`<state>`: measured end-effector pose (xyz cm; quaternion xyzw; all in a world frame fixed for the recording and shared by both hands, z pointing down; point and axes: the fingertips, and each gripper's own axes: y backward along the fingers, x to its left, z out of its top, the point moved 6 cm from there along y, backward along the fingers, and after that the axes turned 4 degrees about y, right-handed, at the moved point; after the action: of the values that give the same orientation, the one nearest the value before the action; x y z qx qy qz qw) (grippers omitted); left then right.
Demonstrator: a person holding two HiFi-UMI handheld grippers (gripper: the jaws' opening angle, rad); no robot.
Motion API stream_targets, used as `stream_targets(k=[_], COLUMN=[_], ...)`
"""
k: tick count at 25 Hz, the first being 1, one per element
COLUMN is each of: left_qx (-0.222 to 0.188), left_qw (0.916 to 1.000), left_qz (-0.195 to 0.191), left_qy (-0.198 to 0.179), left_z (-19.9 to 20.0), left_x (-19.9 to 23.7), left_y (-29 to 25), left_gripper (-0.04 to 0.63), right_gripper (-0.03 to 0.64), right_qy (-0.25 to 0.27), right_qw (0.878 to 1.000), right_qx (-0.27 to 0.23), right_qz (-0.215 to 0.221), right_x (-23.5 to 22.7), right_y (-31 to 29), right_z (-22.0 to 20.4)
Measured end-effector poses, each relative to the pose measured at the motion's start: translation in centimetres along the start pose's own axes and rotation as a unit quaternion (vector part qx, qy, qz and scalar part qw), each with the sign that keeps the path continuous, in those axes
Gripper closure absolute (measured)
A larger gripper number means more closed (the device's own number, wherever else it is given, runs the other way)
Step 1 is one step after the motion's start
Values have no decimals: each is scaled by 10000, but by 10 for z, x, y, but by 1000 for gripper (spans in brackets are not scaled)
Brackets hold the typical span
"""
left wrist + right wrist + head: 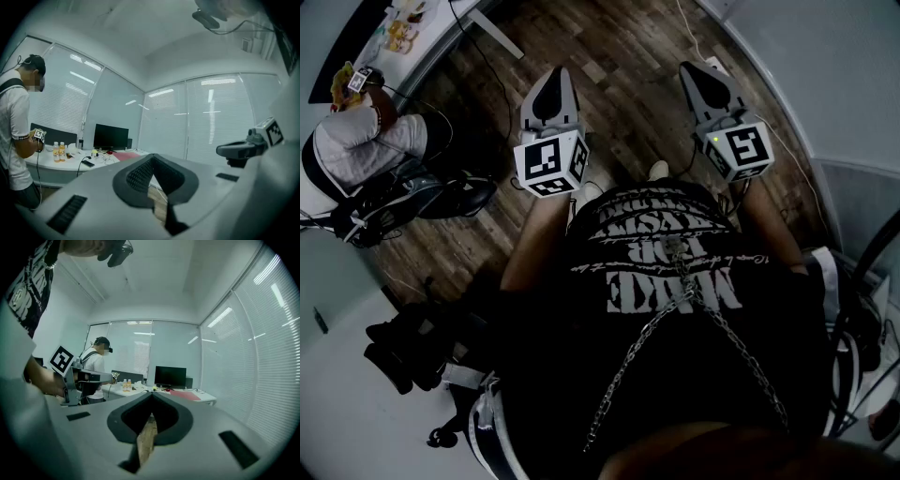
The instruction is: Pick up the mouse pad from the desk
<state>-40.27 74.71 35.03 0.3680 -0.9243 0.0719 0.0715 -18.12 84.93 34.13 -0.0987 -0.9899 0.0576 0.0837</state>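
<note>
Through the rig I saw the left hand-held gripper (554, 80) with its grey jaws pressed together and nothing between them. The right hand-held gripper (696, 77) was the same, jaws fully closed and empty. I held both roughly level, side by side, well away from the flat black monitor (111, 137) and aimed across the room towards it.

The flat red rectangular mouse pad (125, 155) lay on the white curved tabletop (47, 161), just to the right of the monitor's foot. Neither hand-held gripper touched it, and it sat far beyond their tips. In the right gripper view it lay on that same side of the monitor, flat on the tabletop's near corner.

Left of the monitor stood two clear bottles of orange drink (59, 151), close together. Between them and the monitor lay a tangle of dark cables and small items too small for me to make out. Further left of the monitor stood a person in a white short-sleeved shirt (16, 136) at the tabletop's end, with a small marker cube in hand. Behind the monitor ran tall windows with closed pale slatted blinds (206, 122).
</note>
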Motion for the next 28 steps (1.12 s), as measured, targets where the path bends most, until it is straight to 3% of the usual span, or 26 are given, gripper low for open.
stream_targets(k=[8, 12, 16, 21, 28], left_qx=[-116, -245, -131, 59, 76], left_qw=[9997, 9989, 9980, 9970, 9961], left_qz=[223, 404, 618, 774, 820], left_qy=[-36, -51, -18, 43, 314], left_z=[-11, -5, -13, -21, -20], left_x=[-62, -71, -68, -57, 12], left_y=[-27, -43, -52, -66, -119], left_gripper=[588, 589, 588, 589, 589], right_gripper=[617, 617, 617, 617, 617], right_qy=[68, 21, -264, -698, -559], right_qw=[9994, 9986, 9977, 9959, 9959], right_qx=[-79, -121, -227, 12, -141], right_qz=[325, 509, 588, 576, 694], right_x=[-57, -79, -101, -120, -126], right_y=[24, 22, 18, -2, -85], right_z=[-17, -17, -22, -34, -24])
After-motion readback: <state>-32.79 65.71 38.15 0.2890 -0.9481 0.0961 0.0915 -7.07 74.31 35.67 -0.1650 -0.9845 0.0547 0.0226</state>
